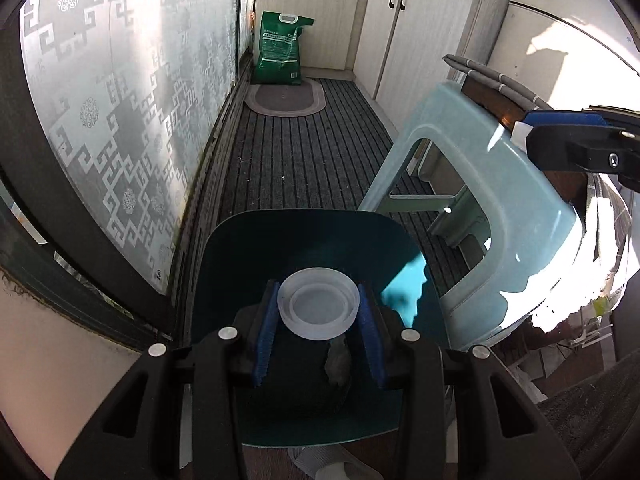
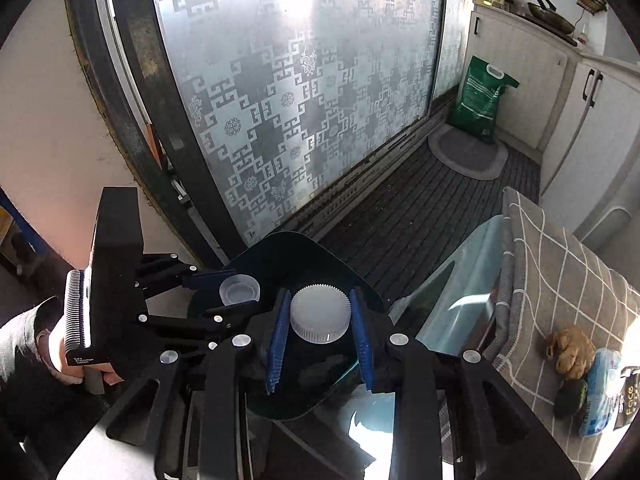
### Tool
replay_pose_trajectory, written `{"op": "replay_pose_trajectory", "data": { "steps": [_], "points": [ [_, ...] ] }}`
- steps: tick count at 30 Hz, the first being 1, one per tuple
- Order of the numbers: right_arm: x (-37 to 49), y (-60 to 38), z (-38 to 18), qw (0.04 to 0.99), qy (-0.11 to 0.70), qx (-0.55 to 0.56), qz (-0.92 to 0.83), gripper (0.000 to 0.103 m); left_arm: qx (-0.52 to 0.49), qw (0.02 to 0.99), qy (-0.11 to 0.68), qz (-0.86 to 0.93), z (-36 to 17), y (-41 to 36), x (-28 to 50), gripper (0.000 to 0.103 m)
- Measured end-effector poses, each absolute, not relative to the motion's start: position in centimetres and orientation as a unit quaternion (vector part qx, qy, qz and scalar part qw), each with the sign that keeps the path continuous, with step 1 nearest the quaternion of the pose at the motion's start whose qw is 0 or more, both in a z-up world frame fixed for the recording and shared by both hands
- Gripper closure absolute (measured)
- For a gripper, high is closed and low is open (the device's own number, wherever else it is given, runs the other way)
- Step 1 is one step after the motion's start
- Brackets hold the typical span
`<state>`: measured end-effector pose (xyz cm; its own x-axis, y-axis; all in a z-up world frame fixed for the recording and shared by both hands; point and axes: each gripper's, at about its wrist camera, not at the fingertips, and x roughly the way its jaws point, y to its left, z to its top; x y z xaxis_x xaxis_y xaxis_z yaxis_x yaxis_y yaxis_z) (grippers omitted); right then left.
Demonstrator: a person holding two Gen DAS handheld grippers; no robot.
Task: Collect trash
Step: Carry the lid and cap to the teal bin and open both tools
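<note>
Translucent plastic caps sit in both claws above a dark green bin (image 1: 240,264): the left gripper (image 1: 319,312) pinches a cap (image 1: 319,307) with its hollow side up, and the right gripper (image 2: 320,320) clamps a ridged cap (image 2: 320,312) top side up. Beside the bin stands a pale blue stool (image 1: 480,168).
</note>
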<state>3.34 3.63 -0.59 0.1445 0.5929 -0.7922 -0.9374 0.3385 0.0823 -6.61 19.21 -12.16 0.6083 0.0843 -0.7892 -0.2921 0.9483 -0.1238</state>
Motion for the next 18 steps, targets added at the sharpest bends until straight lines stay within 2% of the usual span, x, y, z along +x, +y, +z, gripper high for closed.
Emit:
{"op": "replay_pose_trajectory", "data": {
  "steps": [9, 18],
  "points": [
    [2.1, 6.4, -2.9, 0.697, 0.414, -0.245, 0.532, 0.073, -0.112, 0.863, 0.484, 0.089, -16.0, 18.5, -6.3, 0.061],
    [2.0, 8.0, -5.5, 0.684, 0.439, -0.266, 0.519, 0.073, -0.122, 0.863, 0.48, 0.098, -16.5, 19.8, -7.2, 0.06]
  ]
}}
